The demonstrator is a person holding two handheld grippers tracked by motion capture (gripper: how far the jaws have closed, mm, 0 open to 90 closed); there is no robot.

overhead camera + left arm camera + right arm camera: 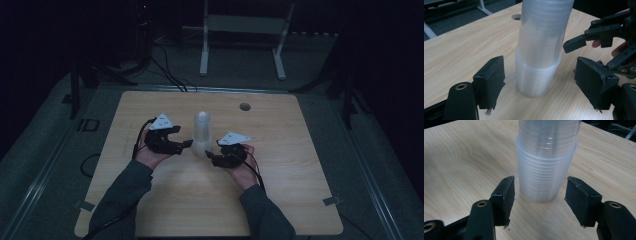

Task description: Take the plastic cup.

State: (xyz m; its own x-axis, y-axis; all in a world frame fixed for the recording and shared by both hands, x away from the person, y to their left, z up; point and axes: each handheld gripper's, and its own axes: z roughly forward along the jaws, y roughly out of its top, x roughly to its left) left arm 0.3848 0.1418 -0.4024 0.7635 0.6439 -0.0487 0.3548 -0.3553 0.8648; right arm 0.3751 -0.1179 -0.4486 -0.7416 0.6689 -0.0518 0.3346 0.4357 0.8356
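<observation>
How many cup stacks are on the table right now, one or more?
1. A single stack of clear plastic cups stands upright mid-table, between the open left gripper and open right gripper. How many cups are nested in it can't be told.

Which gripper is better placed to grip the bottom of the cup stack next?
Probably the right gripper: its open jaws squarely flank the base of the cup stack. The left gripper, also open, sits similarly close, so the edge is slight.
</observation>
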